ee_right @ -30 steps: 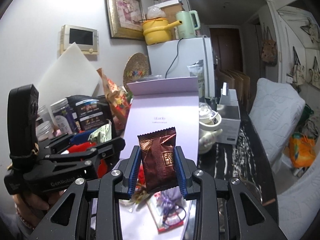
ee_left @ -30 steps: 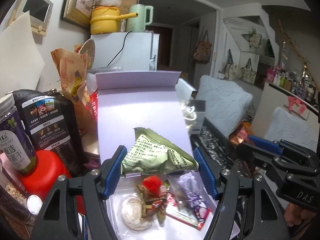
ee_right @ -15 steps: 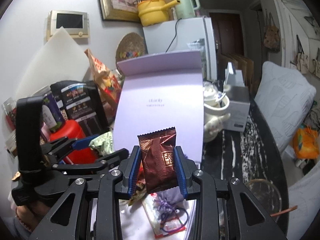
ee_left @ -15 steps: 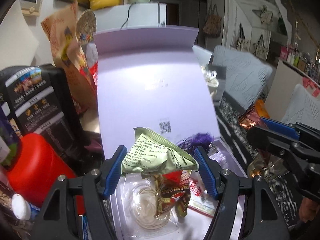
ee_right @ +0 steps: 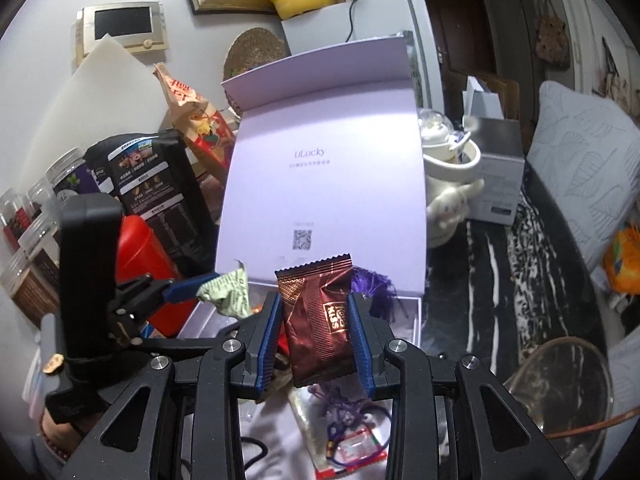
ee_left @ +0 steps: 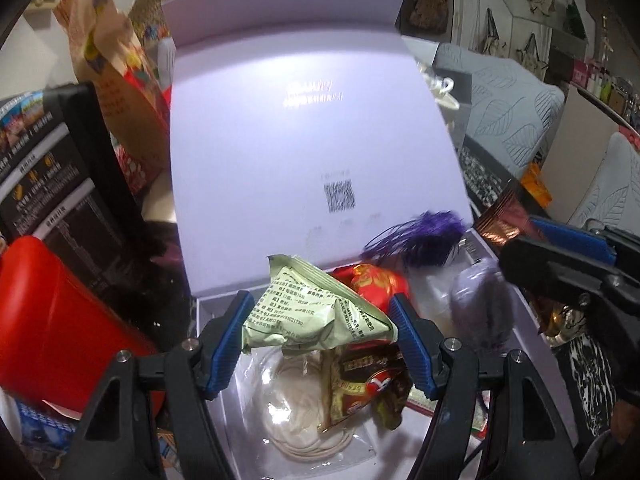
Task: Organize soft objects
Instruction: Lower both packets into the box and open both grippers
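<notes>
My left gripper [ee_left: 320, 334] is shut on a pale green snack packet [ee_left: 312, 312] and holds it over the open lilac box [ee_left: 312, 152], just above the packets inside it. My right gripper [ee_right: 316, 338] is shut on a brown foil snack packet [ee_right: 318, 320] and holds it upright over the box's front right part. The box [ee_right: 320, 184] has its lid standing up behind. Inside lie a red packet [ee_left: 376, 282], a purple tassel [ee_left: 424, 236], a clear bag with a white coil [ee_left: 304, 404] and a brown candy wrapper [ee_left: 364, 384]. The left gripper [ee_right: 188, 288] also shows in the right wrist view.
Left of the box stand a red container [ee_left: 52, 320], a black food bag [ee_right: 156, 188] and several jars [ee_right: 60, 184]. A white teapot [ee_right: 448, 176] and a grey box [ee_right: 500, 168] stand on the right on a black marbled table [ee_right: 492, 280]. A glass bowl [ee_right: 560, 384] sits near the right.
Both grippers have moved forward and down toward the open box, each keeping its packet. The box's inside now shows under the left gripper.
</notes>
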A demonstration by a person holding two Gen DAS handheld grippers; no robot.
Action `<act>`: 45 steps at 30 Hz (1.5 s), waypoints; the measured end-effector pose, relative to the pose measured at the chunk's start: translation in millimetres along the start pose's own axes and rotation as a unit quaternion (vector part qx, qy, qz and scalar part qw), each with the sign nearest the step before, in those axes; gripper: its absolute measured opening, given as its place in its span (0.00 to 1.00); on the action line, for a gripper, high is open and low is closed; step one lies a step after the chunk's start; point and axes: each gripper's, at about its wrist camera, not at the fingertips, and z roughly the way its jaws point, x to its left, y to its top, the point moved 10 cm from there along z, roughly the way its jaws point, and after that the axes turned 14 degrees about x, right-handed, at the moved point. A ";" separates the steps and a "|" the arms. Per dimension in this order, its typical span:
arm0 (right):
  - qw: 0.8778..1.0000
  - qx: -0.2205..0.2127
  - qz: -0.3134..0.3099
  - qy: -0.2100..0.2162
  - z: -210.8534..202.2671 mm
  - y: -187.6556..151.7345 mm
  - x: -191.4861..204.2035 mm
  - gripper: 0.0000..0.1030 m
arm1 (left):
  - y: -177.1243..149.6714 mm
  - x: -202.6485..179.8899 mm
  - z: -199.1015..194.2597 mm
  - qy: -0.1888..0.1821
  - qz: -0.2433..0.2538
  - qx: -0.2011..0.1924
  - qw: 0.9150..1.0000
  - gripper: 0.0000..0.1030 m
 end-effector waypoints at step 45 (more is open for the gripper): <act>0.998 0.052 0.016 -0.027 19.3 -12.3 -7.1 0.46 | -8.9 -17.4 -8.7 0.015 -0.001 0.033 0.999 0.78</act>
